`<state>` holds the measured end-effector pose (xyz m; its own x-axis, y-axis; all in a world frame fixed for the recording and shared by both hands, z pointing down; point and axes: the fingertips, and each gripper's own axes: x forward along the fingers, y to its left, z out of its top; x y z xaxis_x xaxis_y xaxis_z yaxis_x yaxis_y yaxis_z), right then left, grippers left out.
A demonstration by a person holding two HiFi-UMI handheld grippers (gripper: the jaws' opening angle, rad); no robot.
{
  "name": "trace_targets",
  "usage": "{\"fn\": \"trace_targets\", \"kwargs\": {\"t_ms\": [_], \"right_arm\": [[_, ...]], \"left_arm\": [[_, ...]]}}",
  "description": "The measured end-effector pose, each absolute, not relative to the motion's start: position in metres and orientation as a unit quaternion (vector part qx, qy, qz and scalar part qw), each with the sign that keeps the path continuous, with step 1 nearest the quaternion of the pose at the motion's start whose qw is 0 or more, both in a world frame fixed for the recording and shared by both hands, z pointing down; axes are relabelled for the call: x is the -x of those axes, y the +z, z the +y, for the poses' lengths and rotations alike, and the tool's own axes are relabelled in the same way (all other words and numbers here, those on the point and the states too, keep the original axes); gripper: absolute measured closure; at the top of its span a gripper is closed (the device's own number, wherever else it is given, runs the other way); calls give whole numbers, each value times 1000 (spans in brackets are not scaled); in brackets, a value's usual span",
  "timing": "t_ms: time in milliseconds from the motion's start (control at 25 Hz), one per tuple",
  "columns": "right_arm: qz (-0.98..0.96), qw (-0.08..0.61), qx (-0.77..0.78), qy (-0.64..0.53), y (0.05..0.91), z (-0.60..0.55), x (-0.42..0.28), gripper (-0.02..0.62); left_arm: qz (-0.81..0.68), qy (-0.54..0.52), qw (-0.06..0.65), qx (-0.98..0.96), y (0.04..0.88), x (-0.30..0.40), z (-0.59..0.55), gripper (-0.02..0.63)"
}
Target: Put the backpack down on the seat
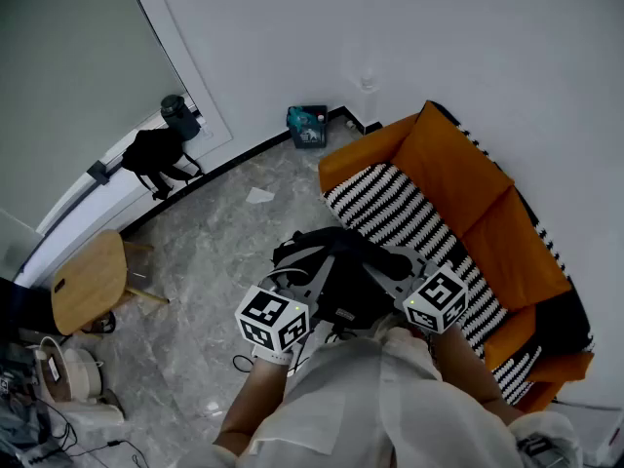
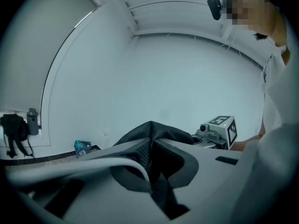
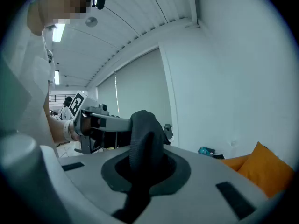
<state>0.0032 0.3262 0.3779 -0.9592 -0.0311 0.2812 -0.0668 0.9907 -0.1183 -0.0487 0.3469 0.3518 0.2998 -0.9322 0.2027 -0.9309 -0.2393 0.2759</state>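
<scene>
A black backpack (image 1: pixel 336 273) hangs over the grey floor, just in front of the orange sofa's black-and-white striped seat (image 1: pixel 405 211). Both grippers hold it from the near side. My left gripper (image 1: pixel 310 279) is shut on a fold of the backpack's black fabric (image 2: pixel 154 133) at its left. At its right, my right gripper (image 1: pixel 392 273) is shut on a thick black strap (image 3: pixel 142 136). In the left gripper view the right gripper's marker cube (image 2: pixel 223 127) shows across the bag. The backpack's underside is hidden.
Orange back cushions (image 1: pixel 458 169) line the sofa against the white wall. A round wooden table (image 1: pixel 88 281) stands at the left. A black bag (image 1: pixel 156 154) and a bottle (image 1: pixel 179 115) are by the window ledge. A teal box (image 1: pixel 307 126) lies at the wall's foot.
</scene>
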Motion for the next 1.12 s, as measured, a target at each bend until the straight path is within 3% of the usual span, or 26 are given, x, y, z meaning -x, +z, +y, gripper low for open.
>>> {"fn": "trace_targets", "kwargs": {"t_ms": [560,1120], "right_arm": [[-989,137,-45,46,370,276,8,555],[-987,130,-44,77,382,248,4,554]], "left_arm": [[-571,-37,154,-806,345,61,298,565],[-569,-54,186,-799,356,56,270,565]]}}
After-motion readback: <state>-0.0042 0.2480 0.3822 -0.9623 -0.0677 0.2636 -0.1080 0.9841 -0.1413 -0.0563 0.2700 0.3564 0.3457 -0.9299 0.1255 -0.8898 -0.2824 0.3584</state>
